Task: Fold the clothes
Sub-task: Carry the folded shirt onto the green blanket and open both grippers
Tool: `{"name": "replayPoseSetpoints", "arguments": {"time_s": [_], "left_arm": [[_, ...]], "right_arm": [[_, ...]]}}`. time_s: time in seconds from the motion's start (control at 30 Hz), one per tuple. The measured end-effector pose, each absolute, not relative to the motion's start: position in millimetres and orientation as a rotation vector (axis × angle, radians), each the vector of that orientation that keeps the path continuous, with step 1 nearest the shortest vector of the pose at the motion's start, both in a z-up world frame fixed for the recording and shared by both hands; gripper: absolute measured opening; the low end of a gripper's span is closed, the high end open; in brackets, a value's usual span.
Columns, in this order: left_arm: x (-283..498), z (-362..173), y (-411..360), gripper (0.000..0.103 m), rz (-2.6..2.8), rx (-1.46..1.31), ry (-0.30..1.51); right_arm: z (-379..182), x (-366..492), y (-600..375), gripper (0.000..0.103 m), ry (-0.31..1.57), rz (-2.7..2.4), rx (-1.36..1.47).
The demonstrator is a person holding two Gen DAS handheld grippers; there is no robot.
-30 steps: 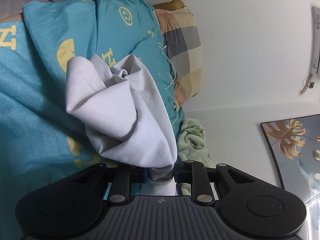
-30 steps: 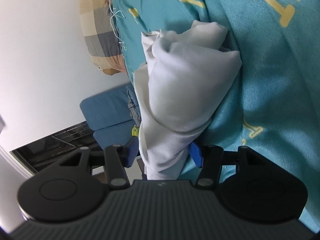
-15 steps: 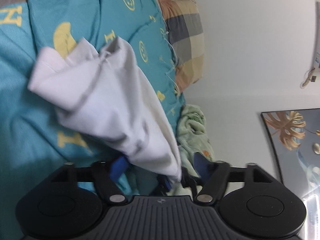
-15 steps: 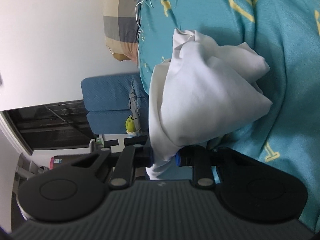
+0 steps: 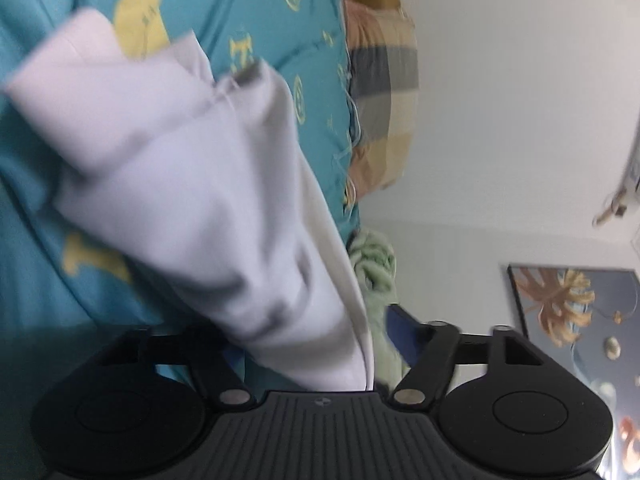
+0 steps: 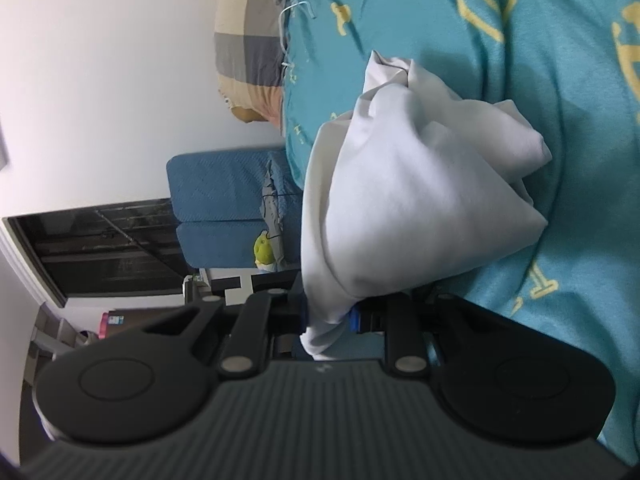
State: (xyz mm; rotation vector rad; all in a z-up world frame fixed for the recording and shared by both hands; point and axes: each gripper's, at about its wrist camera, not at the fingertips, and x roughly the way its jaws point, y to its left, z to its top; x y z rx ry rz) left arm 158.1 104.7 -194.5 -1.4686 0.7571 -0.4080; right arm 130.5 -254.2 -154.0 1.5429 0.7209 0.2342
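Left tool (image 5: 316,332) spread wide, white garment (image 5: 192,184) draped between its fingers, right tool (image 6: 344,312) clamped on white garment (image 6: 416,200), teal bedspread (image 6: 560,80) behind

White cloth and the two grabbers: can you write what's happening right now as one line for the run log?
step: fold clothes | left gripper: jaws open, white cloth lying loose between them | right gripper: jaws shut on cloth | under it: teal blanket

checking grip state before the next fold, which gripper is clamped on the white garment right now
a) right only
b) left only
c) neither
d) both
a) The right gripper has its blue pads pinched shut on the white garment, while the left gripper stands with its fingers spread wide and the cloth merely draped between them.
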Motion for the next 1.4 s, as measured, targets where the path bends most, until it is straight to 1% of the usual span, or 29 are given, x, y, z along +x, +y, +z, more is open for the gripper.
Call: {"name": "replayPoseSetpoints", "arguments": {"time_s": [0.03,0.07,0.1,0.17,0.23,0.27,0.3,0.37,0.5,0.6,0.63,0.7,0.77,0.9,1.07,1.27,1.33,1.4], "left_arm": [[159.1,-198.3,109.7,0.041,-0.398,-1.488,0.743],[160.1,-201.7,114.4,0.033,-0.388,-1.505,0.729],[160.7,-201.7,116.0,0.028,-0.384,-1.498,0.722],[163.6,-196.1,115.3,0.025,-0.400,-1.460,0.708],[167.7,-191.3,114.2,0.025,-0.423,-1.433,0.704],[170.2,-189.3,113.8,0.025,-0.436,-1.422,0.710],[172.4,-187.2,113.5,0.025,-0.448,-1.410,0.714],[175.9,-183.7,114.2,0.025,-0.471,-1.396,0.715],[179.4,-183.4,116.5,0.025,-0.474,-1.384,0.729],[182.1,-188.3,118.5,0.025,-0.465,-1.393,0.738],[183.2,-188.4,118.8,0.025,-0.465,-1.389,0.737],[185.4,-188.6,119.4,0.025,-0.464,-1.382,0.735],[186.6,-186.1,119.9,0.025,-0.478,-1.389,0.715],[183.3,-169.5,124.0,0.025,-0.507,-1.398,0.673],[177.0,-126.5,114.8,0.025,-0.545,-1.372,0.660],[143.3,-52.8,44.5,0.025,-0.590,-1.328,0.717],[131.4,-31.0,13.7,0.025,-0.622,-1.316,0.731],[138.0,-14.6,-27.4,0.025,-0.660,-1.288,0.749]], "right_arm": [[-153.9,129.4,-254.4,0.022,0.721,0.231,1.544],[-153.8,128.4,-254.5,0.022,0.720,0.228,1.544],[-154.2,127.4,-254.6,0.023,0.721,0.224,1.548],[-159.9,125.1,-254.1,0.024,0.726,0.206,1.586],[-165.5,122.8,-253.5,0.028,0.732,0.187,1.624],[-168.3,121.6,-253.2,0.032,0.734,0.177,1.643],[-170.8,120.5,-253.3,0.041,0.736,0.166,1.659],[-172.6,118.3,-256.4,0.051,0.731,0.136,1.673],[-182.9,115.6,-262.3,0.051,0.718,0.113,1.754],[-184.1,117.2,-264.6,0.050,0.710,0.099,1.739],[-182.5,118.5,-264.7,0.047,0.710,0.097,1.718],[-172.1,121.0,-264.8,0.033,0.697,0.098,1.646],[-160.7,121.9,-264.8,0.029,0.667,0.113,1.594],[-129.0,111.2,-278.6,0.027,0.620,0.144,1.559],[-86.8,94.4,-300.2,0.027,0.572,0.176,1.531],[-36.0,74.2,-327.7,0.027,0.514,0.211,1.497],[-15.5,67.3,-356.3,0.027,0.483,0.194,1.494],[7.3,63.2,-391.1,0.027,0.447,0.166,1.463]]}}
